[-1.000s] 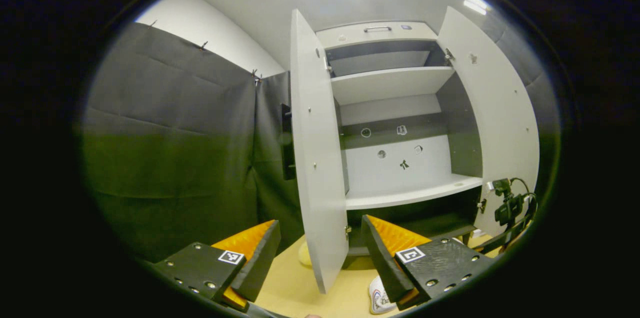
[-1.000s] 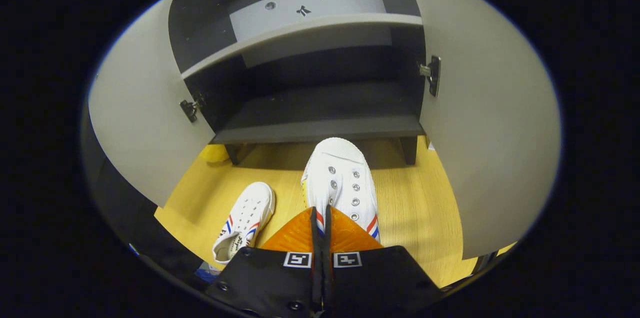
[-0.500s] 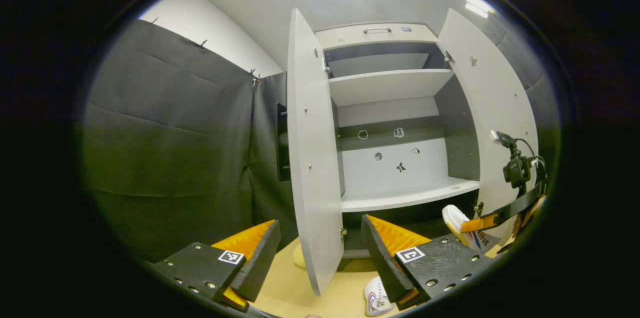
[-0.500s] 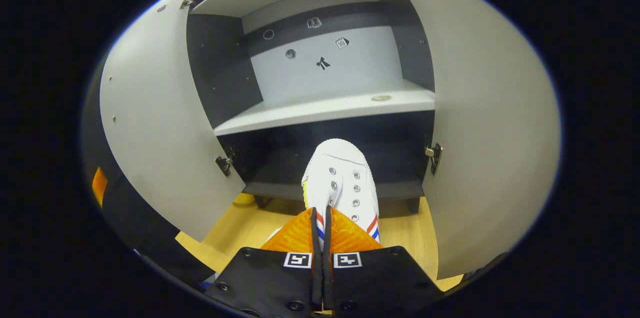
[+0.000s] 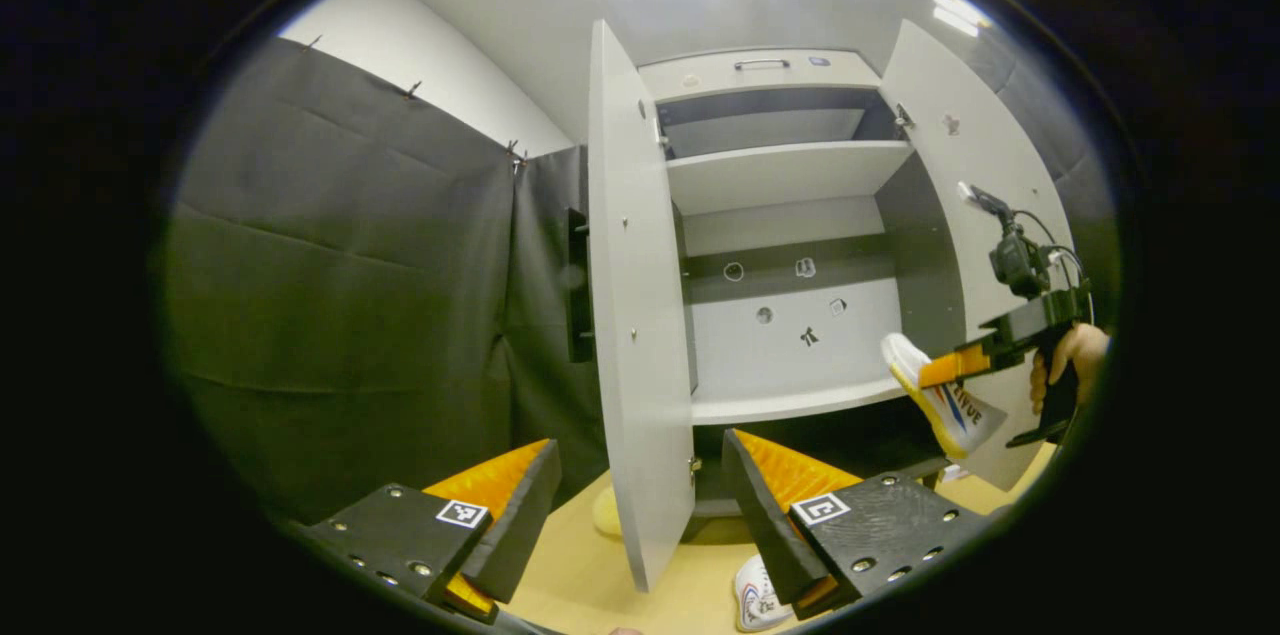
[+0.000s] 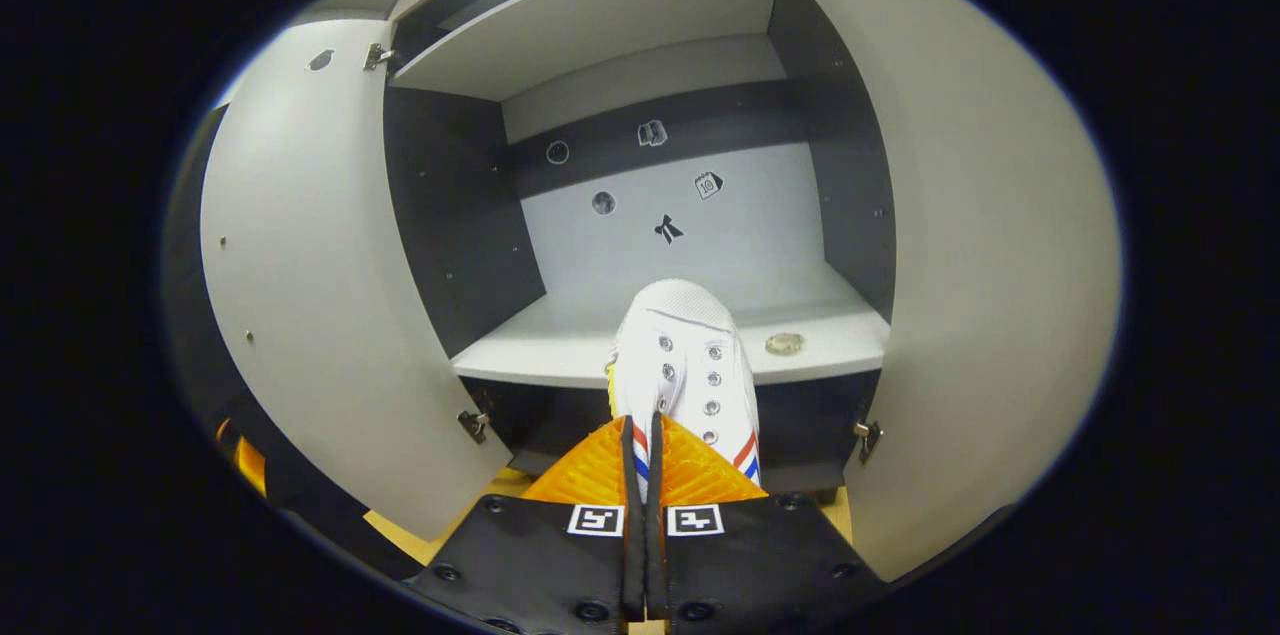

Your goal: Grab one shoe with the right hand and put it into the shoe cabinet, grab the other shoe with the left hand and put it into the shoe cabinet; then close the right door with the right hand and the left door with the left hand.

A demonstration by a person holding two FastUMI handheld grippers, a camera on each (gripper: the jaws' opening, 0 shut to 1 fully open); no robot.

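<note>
My right gripper point(image 6: 640, 435) is shut on the heel edge of a white shoe point(image 6: 685, 360) with red and blue stripes, holding it in the air level with the middle shelf point(image 6: 560, 350) of the open shoe cabinet. In the left gripper view that same shoe point(image 5: 940, 395) hangs at the right, clamped by the right gripper point(image 5: 945, 370), with a hand point(image 5: 1065, 355) behind it. The other white shoe point(image 5: 757, 595) lies on the wooden floor below my left gripper point(image 5: 640, 485), which stands open and holds nothing.
Both cabinet doors stand wide open: the left door point(image 5: 635, 315) edge-on just ahead of my left gripper, the right door point(image 5: 985, 165) beyond. A small round disc point(image 6: 785, 343) lies on the middle shelf. A yellow object point(image 5: 605, 510) sits on the floor by the cabinet's foot.
My right gripper has lifted its shoe from floor height up to the level of the middle shelf. The left gripper has barely moved.
</note>
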